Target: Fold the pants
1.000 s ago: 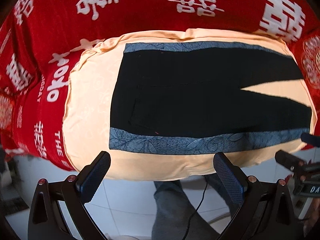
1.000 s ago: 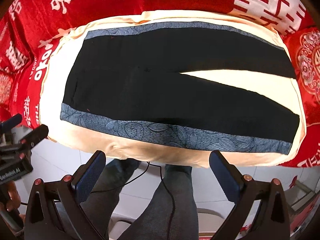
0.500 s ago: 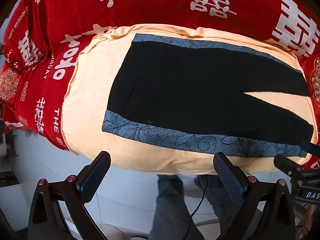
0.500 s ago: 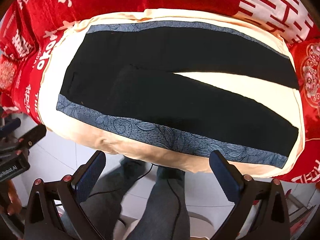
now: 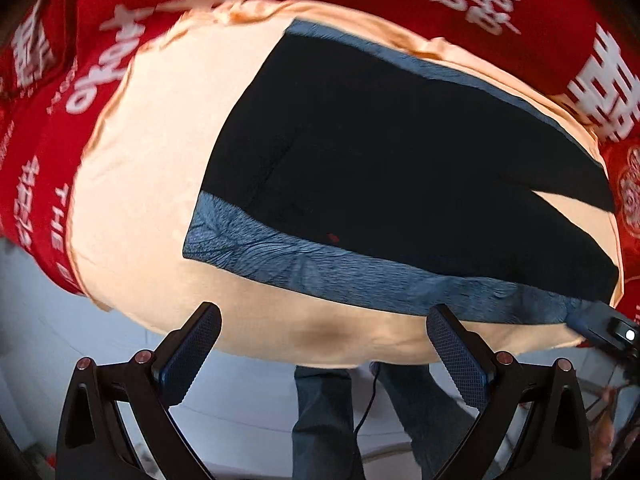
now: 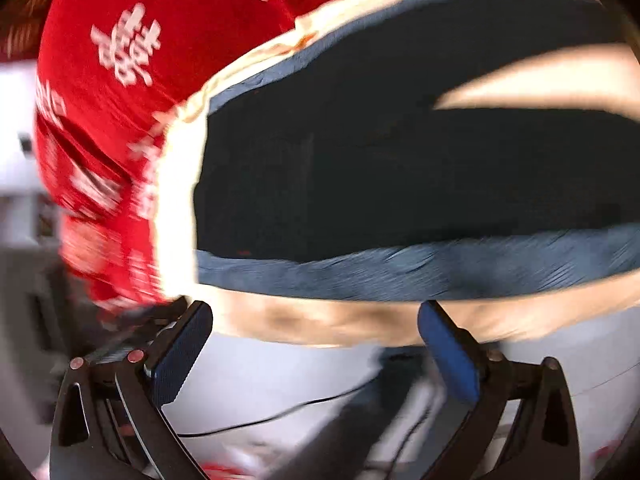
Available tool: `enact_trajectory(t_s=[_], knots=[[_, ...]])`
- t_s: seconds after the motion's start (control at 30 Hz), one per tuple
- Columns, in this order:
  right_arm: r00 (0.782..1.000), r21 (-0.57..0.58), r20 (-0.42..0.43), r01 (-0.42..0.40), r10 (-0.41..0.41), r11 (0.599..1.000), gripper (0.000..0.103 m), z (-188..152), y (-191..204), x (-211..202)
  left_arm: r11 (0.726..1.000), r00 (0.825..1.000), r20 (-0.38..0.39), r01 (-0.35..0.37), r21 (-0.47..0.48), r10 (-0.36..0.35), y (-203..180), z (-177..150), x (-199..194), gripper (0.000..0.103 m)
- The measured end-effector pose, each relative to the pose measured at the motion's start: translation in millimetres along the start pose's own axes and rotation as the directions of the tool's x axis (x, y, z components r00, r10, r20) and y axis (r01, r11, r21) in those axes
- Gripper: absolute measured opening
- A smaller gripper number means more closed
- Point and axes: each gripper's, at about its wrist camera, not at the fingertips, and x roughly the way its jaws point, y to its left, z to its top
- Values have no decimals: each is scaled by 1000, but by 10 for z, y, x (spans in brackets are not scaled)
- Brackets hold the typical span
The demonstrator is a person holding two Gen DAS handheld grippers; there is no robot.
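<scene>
Pants (image 5: 392, 168), black with a blue patterned stripe (image 5: 320, 268) down each outer side, lie spread flat on a peach cloth (image 5: 136, 184) that covers a red bedspread (image 5: 44, 128) printed with white characters. Their waist end lies to the left and the two legs run off to the right, parted by a narrow wedge of peach. My left gripper (image 5: 324, 354) hangs off the near edge of the bed, its jaws spread wide and holding nothing, the near stripe just beyond its fingertips. My right gripper (image 6: 316, 344) (its view is heavily blurred) hangs near the waist end of the pants (image 6: 400, 176), jaws likewise wide apart and empty, close above the near stripe (image 6: 400, 272). In the left view its tip (image 5: 600, 326) shows at the far right, by the near leg's hem. Below the bed edge stand a person's legs (image 5: 324, 420) in grey trousers on a pale tiled floor (image 5: 248, 396), a thin black cable (image 5: 366, 404) dangling between them.
</scene>
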Motion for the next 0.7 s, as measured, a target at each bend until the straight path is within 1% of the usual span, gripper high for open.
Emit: enact_trajectory(t_s=[0.03, 0.07, 0.1, 0.17, 0.3, 0.37, 0.43, 0.5, 0.6, 0.7], knots=[[998, 35, -7, -64, 65, 997, 94, -47, -76, 137, 1000, 1000, -3, 17, -12, -17, 73, -14, 87, 103], [995, 47, -15, -96, 96, 994, 83, -81, -108, 236, 999, 999, -7, 43, -31, -43, 160, -24, 199, 103], [990, 54, -32, -132, 134, 990, 77, -127, -155, 385, 997, 998, -6, 62, -41, -62, 208, -31, 260, 103], [983, 53, -56, -169, 172, 984, 77, -226, -231, 657, 992, 994, -5, 110, -67, -111, 315, -46, 441, 103], [971, 62, -73, -225, 229, 972, 77, -327, -384, 1089, 977, 982, -1, 190, -100, -191, 428, -69, 700, 103], [966, 89, -48, -249, 254, 964, 77, -351, -508, 1246, 969, 975, -5, 222, -106, -224, 458, -66, 813, 103], [960, 127, -14, -275, 279, 953, 77, -371, -637, 1347, 968, 972, -6, 231, -100, -233, 465, -67, 875, 103], [942, 147, 22, -333, 334, 931, 77, -413, -723, 1358, 964, 969, -4, 247, -98, -248, 482, -67, 909, 103], [921, 133, 69, -388, 382, 912, 77, -444, -759, 1316, 953, 958, -4, 284, -109, -286, 546, -119, 943, 103], [886, 161, 147, -461, 440, 873, 77, -374, -788, 1279, 949, 955, -21, 290, -123, -294, 559, -133, 1024, 103]])
